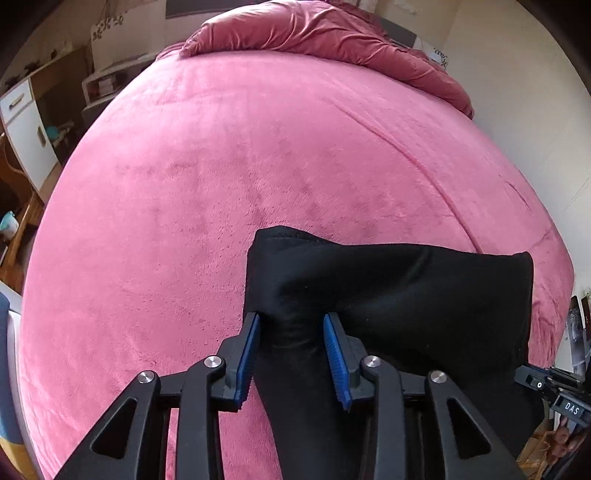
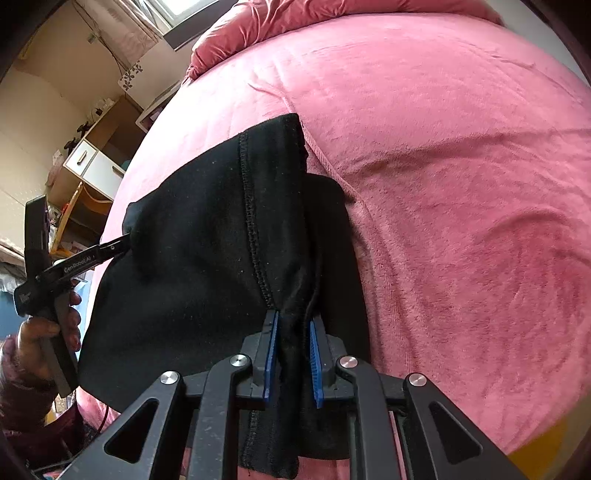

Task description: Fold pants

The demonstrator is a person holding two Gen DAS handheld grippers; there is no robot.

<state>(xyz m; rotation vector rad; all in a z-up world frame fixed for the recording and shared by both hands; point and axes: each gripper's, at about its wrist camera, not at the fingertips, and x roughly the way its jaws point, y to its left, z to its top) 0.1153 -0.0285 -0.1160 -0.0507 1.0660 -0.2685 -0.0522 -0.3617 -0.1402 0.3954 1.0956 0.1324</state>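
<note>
The black pants [image 1: 388, 306] hang bunched between two tools over the pink bed [image 1: 221, 166]; the left hand-held gripper [image 1: 291, 354] has its blue pads closed on a gathered ridge of the cloth, and the right hand-held gripper [image 2: 293, 354] pinches a narrower bundle that includes a stitched seam; both are gripping fabric, neither stands open.

As a judgement, the fold is under way but not finished; the garment looks already doubled at least once, since layers overlap and a hemmed edge lies over a second dark panel, yet it is held up, not laid flat; what seems left is to lower it onto the bed, smooth it, and perhaps make a last fold; how many folds are done cannot be told from these views.

The left wrist view shows the broad empty stretch of bed ahead, the rumpled duvet [image 1: 332, 33] at the far end, and a sliver of the other tool at the right edge; the right wrist view alone shows the overlock seam [image 2: 253, 221] running down the cloth, a lower layer resting on the bed, a crease in the bedcover, and the person's left hand [image 2: 51, 332] holding the other tool's handle, its tip buried in the pants.
</note>
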